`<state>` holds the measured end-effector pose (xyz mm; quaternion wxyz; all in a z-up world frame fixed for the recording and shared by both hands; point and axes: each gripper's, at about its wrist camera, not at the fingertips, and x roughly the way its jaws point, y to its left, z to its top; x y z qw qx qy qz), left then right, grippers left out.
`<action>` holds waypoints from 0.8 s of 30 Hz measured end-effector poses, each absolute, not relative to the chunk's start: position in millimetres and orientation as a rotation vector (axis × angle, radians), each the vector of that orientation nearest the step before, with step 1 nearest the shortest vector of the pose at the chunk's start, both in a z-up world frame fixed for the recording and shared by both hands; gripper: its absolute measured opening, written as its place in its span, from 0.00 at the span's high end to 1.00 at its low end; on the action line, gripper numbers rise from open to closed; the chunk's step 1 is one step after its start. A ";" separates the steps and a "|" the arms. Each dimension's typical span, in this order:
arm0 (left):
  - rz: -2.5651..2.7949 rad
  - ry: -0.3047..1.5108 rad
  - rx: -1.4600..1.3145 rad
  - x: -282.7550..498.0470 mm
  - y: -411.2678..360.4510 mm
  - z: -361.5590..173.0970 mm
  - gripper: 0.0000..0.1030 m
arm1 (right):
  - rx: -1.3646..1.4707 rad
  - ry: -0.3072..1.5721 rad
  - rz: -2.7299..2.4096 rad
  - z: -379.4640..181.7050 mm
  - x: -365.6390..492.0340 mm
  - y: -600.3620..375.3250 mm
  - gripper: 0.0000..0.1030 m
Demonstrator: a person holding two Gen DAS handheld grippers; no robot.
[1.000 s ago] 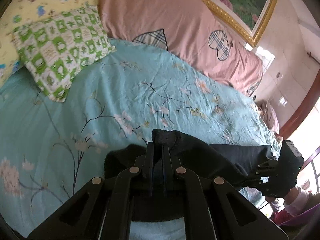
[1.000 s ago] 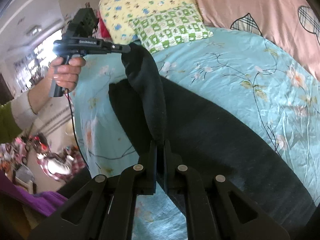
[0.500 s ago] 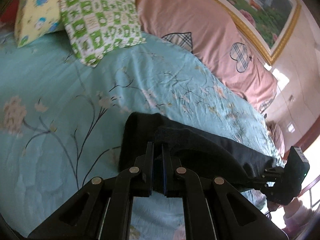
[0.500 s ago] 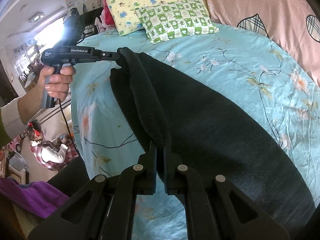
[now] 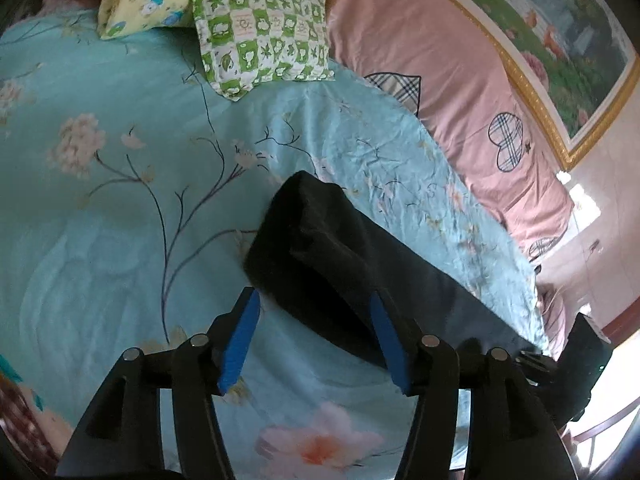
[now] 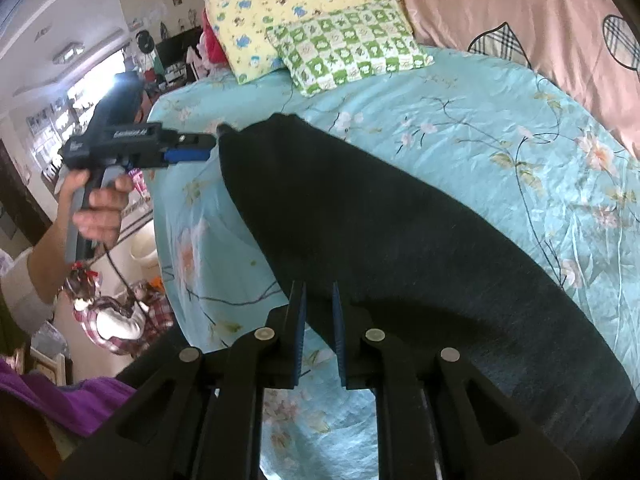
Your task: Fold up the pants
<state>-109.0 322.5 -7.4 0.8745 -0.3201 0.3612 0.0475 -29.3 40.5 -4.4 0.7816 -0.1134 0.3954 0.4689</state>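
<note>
Lying lengthwise across a turquoise floral bed sheet [image 6: 480,128], near two patterned pillows [image 6: 340,52], a pair of dark pants [image 6: 400,240] is seen doubled into one long band. Both claws are shown released: the left gripper [image 5: 316,340] is spread wide around the band's near corner without touching it, and the right gripper [image 6: 319,328] is parted slightly at the cloth's edge. The fold is judged best finished by drawing both grippers straight back, so that the layers are not dragged.
</note>
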 end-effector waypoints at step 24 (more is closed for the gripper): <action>0.165 0.845 -0.760 -84.5 301.3 -18.5 0.27 | 0.101 0.869 0.871 11.0 31.0 8.7 0.64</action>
